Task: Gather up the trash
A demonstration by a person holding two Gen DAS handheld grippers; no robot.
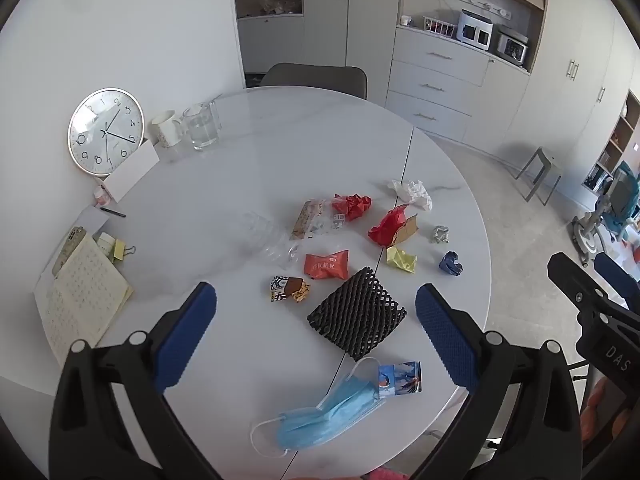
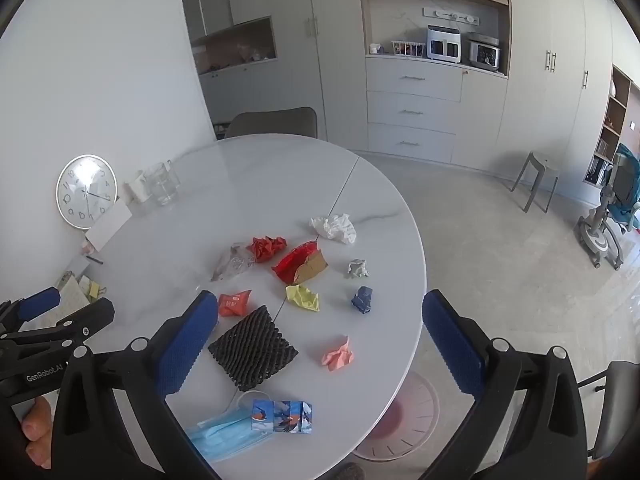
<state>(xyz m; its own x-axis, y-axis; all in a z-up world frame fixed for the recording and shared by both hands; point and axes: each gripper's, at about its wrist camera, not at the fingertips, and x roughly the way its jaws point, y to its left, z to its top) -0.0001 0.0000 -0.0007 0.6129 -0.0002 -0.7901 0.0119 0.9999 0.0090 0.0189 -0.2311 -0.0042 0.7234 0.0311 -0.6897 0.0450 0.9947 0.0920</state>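
trash lies scattered over the near half of a round white table, none of it gathered yet. closest to the near edge are a blue face mask and a small printed carton, touching each other. just beyond them sits a black foam net sleeve. further in lie an orange snack packet, a brown candy wrapper, yellow, dark blue, pink, grey, red and white paper wads, and clear plastic. a clock, mug, glass jug and notebook sit along the far left edge, well apart from the litter.

left gripper and right gripper both hover above the near edge, jaws spread wide, holding nothing. a round bin seems to stand on the floor below the near right edge.

to start well, lower one gripper onto the nearest piece, probably the net sleeve, straddle a raised edge and close firmly, as it looks soft and springy.
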